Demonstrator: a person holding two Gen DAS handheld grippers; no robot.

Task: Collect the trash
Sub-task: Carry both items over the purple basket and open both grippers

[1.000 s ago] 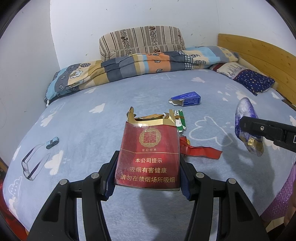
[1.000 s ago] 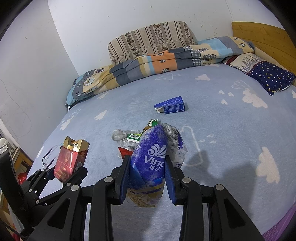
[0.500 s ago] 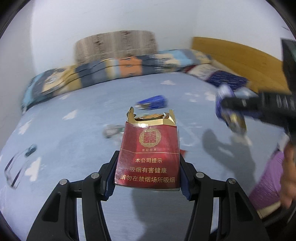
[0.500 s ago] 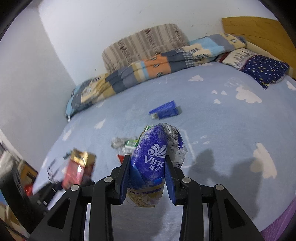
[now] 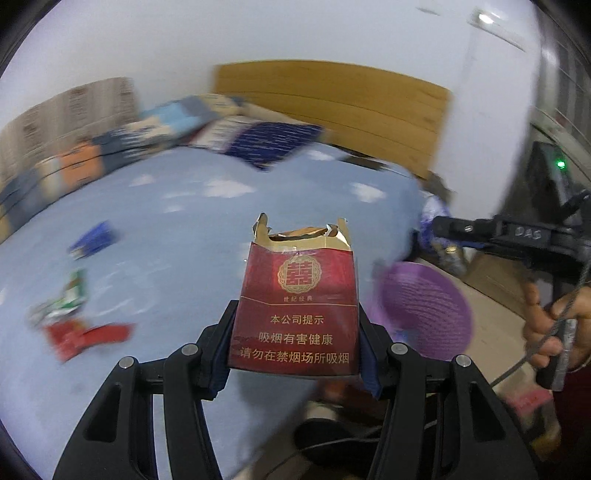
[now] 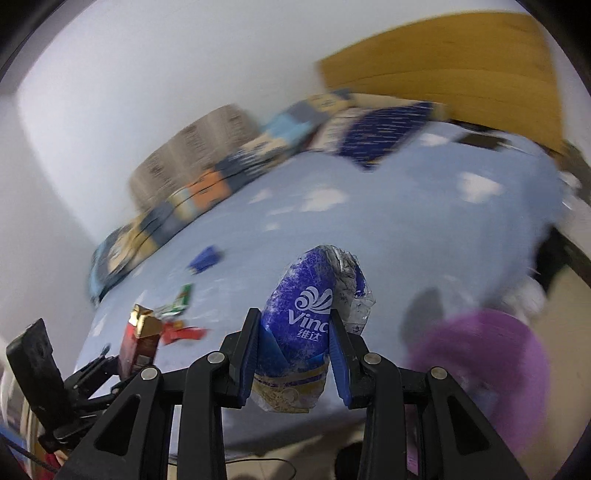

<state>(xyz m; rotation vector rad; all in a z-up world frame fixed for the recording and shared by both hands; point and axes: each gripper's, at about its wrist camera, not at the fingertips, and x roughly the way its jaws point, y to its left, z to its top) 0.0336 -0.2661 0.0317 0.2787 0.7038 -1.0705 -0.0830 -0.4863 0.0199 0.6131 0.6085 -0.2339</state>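
Halfway-ish. Left gripper (image 5: 295,365) clamped on red cigarette pack (image 5: 297,299), right gripper (image 6: 293,362) pinching blue tissue wrapper (image 6: 306,328), both near purple bin (image 6: 491,369). Not dropped yet. Blue box (image 5: 94,240), green wrapper (image 5: 70,295), red wrapper (image 5: 86,336) well apart from bin, on bed (image 5: 177,236).

Even, soft indoor light, no hard glare; white wall (image 5: 258,33) reads bright. Heavy motion blur on everything behind the red cigarette pack (image 5: 297,306): bedding, headboard, purple bin all smeared (both views). Pack and its print stay sharp. Fisheye bends edges, black vignette in corners. Faint shadows on the sheet beside the pack
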